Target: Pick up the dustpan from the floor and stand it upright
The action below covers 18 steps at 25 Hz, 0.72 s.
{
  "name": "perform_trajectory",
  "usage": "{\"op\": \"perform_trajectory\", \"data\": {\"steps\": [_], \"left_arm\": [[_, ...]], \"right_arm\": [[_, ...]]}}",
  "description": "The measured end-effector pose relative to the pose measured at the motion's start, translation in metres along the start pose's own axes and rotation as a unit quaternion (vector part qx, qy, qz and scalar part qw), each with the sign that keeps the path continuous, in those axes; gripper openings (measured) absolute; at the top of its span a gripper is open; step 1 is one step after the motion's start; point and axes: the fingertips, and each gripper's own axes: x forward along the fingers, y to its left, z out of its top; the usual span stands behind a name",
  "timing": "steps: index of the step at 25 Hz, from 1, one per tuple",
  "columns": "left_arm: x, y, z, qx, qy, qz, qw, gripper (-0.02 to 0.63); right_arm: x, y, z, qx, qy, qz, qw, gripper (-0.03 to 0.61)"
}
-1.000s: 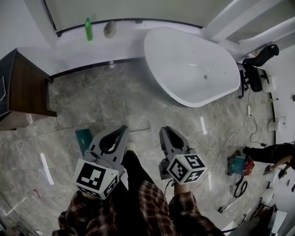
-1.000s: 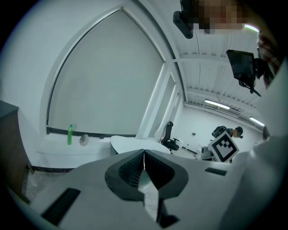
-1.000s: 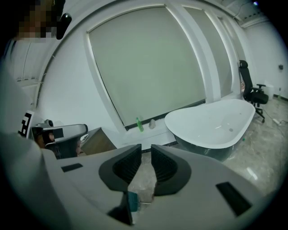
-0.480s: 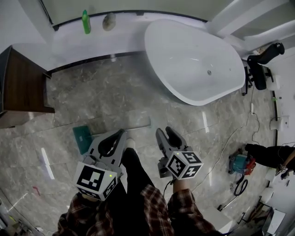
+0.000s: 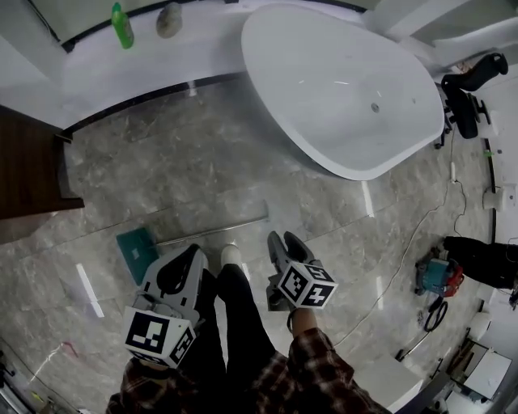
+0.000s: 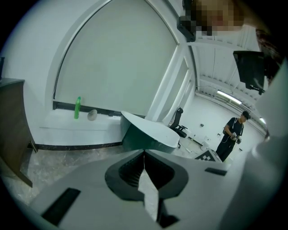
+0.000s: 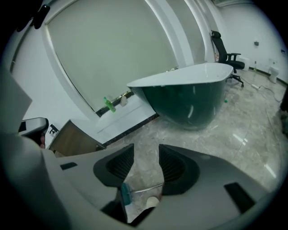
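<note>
Dustpan flat on the floor, not yet lifted.
Left tool (image 5: 197, 252) is pinched together and empty. The right tool (image 5: 281, 239) has just spread its jaws, nothing between them. The teal dustpan (image 5: 136, 247) lies mid-floor just beyond the left tool. The far green bottle (image 5: 122, 25) has a label too small to read.

Dustpan (image 5: 137, 251) lies flat on grey marble floor (image 5: 162, 170), not upright. Teal pan at left end, w/ long thin silver handle (image 5: 214, 231) running right & slightly far. Sits left of centre, near side of floor.
</note>
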Motion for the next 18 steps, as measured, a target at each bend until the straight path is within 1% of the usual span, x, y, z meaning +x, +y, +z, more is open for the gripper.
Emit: {"op": "perform_trajectory", "data": {"steps": [5,9,13,18], "left_arm": [[0.044,0.039,-0.049,-0.015,0.01,0.013,0.9998,0.012],[0.082,0.053,-0.092,-0.009,0.017,0.0,0.9998,0.012],[0.116,0.066,-0.147,-0.001,0.035,-0.011,0.9993,0.012],[0.159,0.1,-0.215,-0.008,0.04,-0.004,0.9992,0.012]], "right_arm": [[0.068,-0.046,-0.041,0.02,0.024,-0.018,0.999,0.161],[0.118,-0.088,-0.081,0.017,0.046,-0.033,0.998,0.161],[0.164,-0.135,-0.127,0.039,0.064,-0.044,0.996,0.161],[0.223,-0.191,-0.185,0.069,0.086,-0.061,0.992,0.161]]}}
